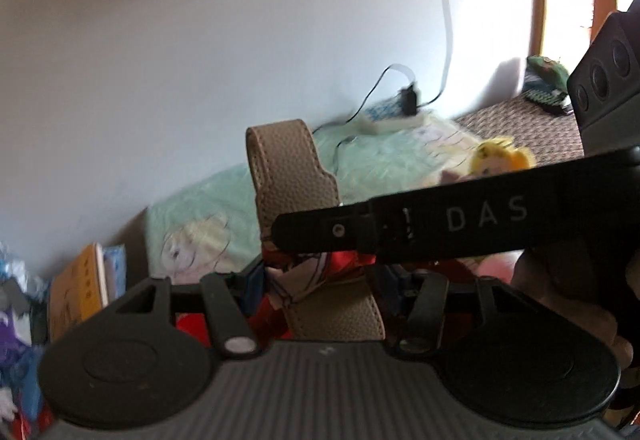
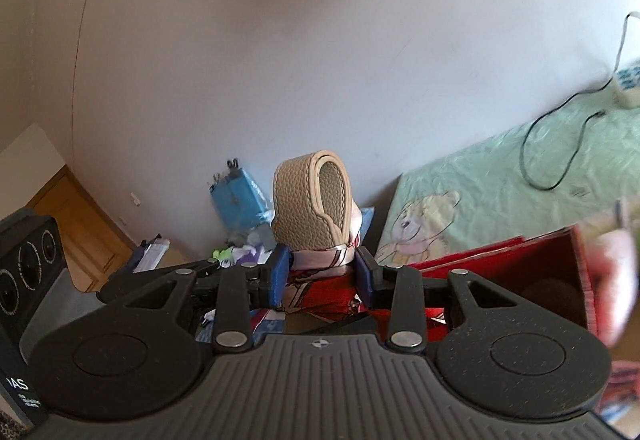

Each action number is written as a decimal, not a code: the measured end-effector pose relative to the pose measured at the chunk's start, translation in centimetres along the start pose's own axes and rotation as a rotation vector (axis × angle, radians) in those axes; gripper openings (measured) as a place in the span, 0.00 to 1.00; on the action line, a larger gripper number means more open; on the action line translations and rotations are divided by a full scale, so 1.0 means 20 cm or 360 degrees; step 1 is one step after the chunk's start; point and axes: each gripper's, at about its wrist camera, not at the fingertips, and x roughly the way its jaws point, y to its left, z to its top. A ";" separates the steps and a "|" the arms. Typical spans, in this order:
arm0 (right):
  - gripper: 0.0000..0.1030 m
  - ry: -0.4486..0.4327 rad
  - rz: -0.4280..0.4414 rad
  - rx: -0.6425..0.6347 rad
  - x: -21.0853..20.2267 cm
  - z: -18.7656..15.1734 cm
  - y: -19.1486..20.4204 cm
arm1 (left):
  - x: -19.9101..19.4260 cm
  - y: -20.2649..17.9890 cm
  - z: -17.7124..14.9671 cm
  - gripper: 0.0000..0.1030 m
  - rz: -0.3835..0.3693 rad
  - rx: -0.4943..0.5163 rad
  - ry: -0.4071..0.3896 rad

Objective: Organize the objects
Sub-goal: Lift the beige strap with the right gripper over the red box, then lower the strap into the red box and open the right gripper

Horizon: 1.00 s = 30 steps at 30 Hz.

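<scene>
Beige strap (image 1: 294, 175) before teddy-print blanket (image 2: 500, 191)

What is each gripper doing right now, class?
Left gripper: shut on the bag.
Right gripper: shut on the bag.

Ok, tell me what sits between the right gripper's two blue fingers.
In the right wrist view, the right gripper is clamped on a red and white scarf-like cloth, with a beige leather handle loop rising above it.
</scene>
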 end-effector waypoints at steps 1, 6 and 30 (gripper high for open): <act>0.37 0.0036 0.0003 0.0028 0.05 -0.02 -0.02 | 0.02 0.03 -0.03 0.55 0.0008 -0.0017 0.0032; 0.37 0.0263 -0.0013 0.0180 0.29 -0.10 -0.13 | 0.24 0.12 -0.17 0.55 0.0031 -0.0108 0.0228; 0.37 0.0908 -0.0077 0.0501 0.68 -0.28 -0.32 | 0.52 0.12 -0.44 0.56 0.0185 -0.0057 0.0684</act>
